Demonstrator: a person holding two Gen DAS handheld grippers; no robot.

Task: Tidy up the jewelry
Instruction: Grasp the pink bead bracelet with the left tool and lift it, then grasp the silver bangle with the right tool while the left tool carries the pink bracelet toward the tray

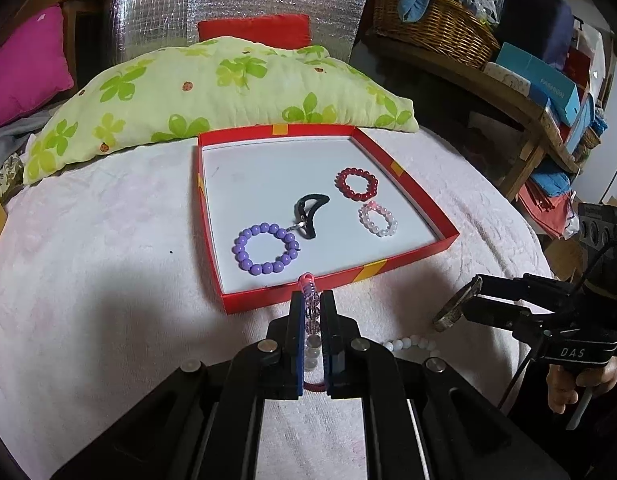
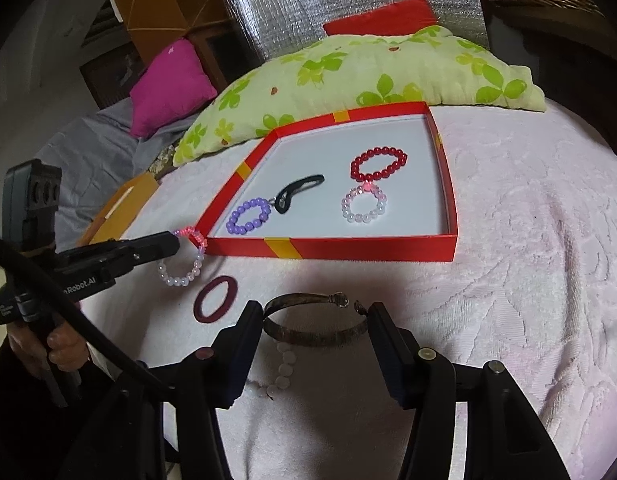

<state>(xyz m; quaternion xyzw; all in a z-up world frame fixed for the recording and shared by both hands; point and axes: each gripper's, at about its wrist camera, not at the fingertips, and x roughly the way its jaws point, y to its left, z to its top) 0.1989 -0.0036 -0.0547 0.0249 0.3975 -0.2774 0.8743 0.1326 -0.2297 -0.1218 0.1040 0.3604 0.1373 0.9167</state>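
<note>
A red box lid (image 1: 340, 292) (image 2: 372, 248) lies on the pink bedspread. It holds a purple bead bracelet (image 1: 266, 249) (image 2: 248, 216), a black hair clip (image 1: 310, 214) (image 2: 298, 192), a red bead bracelet (image 1: 356, 184) (image 2: 378, 164) and a pale pink bead bracelet (image 1: 378, 220) (image 2: 364, 206). My left gripper (image 1: 312, 308) (image 2: 176, 242) is shut on a pink and white bead bracelet (image 1: 310, 300) (image 2: 184, 264), lifted just before the lid's near wall. My right gripper (image 2: 314, 320) (image 1: 448, 308) holds a tarnished metal bangle (image 2: 316, 320) (image 1: 452, 308) across its jaws.
A maroon hair tie (image 2: 214, 294) and a strand of white beads (image 2: 284, 364) (image 1: 408, 344) lie on the bedspread near the grippers. A green floral pillow (image 1: 212, 92) (image 2: 368, 68) lies behind the lid. A wicker basket (image 1: 432, 20) and boxes stand on a shelf at the right.
</note>
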